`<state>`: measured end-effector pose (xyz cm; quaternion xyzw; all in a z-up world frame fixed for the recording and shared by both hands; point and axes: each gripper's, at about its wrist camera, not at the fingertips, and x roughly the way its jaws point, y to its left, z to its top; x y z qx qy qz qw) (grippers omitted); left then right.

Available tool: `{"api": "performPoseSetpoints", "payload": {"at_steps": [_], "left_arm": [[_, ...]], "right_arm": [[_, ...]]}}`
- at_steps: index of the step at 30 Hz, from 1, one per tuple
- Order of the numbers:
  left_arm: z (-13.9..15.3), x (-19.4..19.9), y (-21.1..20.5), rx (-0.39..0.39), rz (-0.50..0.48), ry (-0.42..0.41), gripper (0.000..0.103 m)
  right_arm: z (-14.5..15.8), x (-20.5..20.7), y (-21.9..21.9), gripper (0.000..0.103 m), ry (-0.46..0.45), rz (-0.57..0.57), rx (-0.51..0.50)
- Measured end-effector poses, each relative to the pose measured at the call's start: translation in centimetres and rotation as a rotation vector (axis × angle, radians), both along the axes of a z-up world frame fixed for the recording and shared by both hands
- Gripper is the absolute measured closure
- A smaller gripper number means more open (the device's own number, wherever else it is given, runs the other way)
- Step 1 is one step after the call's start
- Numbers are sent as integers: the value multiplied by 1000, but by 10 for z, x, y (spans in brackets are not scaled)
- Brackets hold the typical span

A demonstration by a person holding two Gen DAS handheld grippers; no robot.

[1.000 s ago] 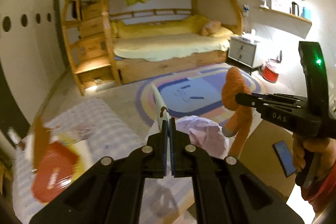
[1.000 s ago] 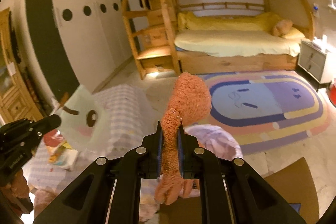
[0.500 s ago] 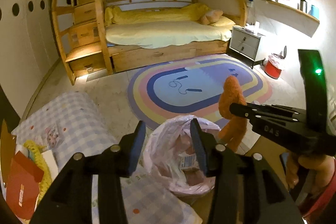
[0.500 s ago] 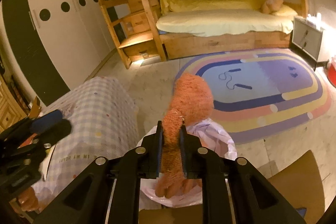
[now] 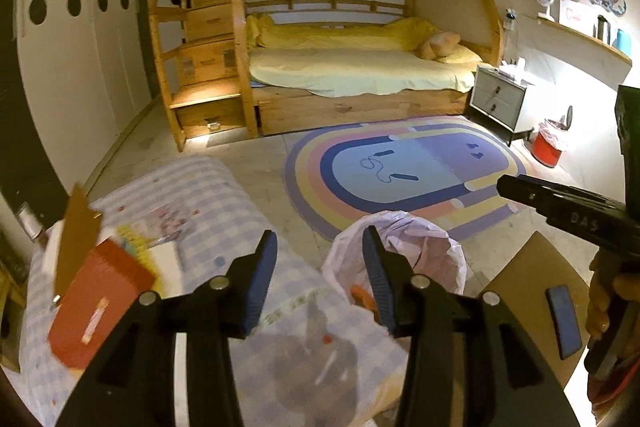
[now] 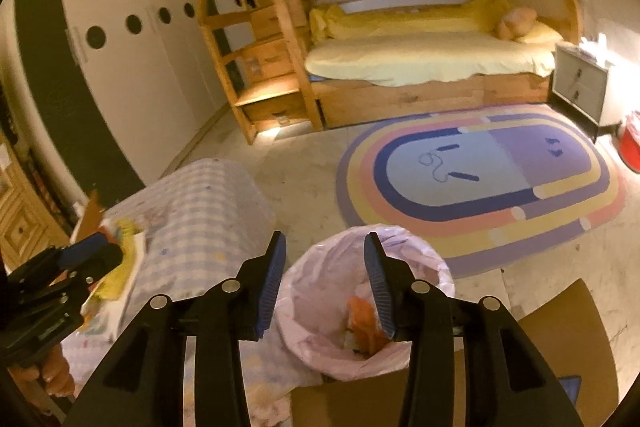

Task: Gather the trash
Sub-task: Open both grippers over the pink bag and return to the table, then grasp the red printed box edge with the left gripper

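Observation:
A pink plastic trash bag [image 6: 320, 291] stands open by the checked table, and an orange fuzzy piece [image 6: 362, 323] lies inside it. My right gripper [image 6: 324, 247] hovers just above the bag's mouth. Its jaws are opening and nothing is between them. My left gripper [image 5: 319, 247] hangs over the table edge beside the same bag [image 5: 404, 243]. Its jaws are also opening and hold nothing. The orange piece [image 5: 360, 297] shows behind its right finger. Each gripper appears in the other's view: the right gripper [image 5: 506, 185] and the left gripper [image 6: 102, 249].
The checked tablecloth [image 5: 208, 195] carries a red packet [image 5: 96, 303], a brown cardboard piece [image 5: 76, 231] and yellow papers. A dark phone [image 5: 564, 319] lies on a brown board at the right. Beyond are a striped rug [image 5: 400, 171], a bunk bed [image 5: 352, 75] and a red bin [image 5: 550, 143].
Both grippers opened. The left let go of a pale paper piece and the right released the orange fuzzy piece, which now lies in the bag. Both dipped toward the bag.

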<state>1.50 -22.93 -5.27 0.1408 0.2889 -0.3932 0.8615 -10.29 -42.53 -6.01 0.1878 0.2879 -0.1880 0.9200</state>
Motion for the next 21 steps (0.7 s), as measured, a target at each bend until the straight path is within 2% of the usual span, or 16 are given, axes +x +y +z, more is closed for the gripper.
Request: {"api": "performPoseSetpoints", "payload": {"at_steps": [7, 14, 17, 21], "left_arm": [[7, -12, 79, -18, 118, 5, 45], [3, -8, 161, 20, 302, -24, 43], [-2, 1, 194, 29, 381, -30, 39], [-13, 22, 228, 23, 450, 16, 23]], "right_arm": [[17, 7, 65, 60, -7, 140, -27], [25, 36, 132, 59, 9, 315, -71], [24, 52, 159, 58, 22, 380, -89], [17, 74, 185, 51, 42, 436, -112]]}}
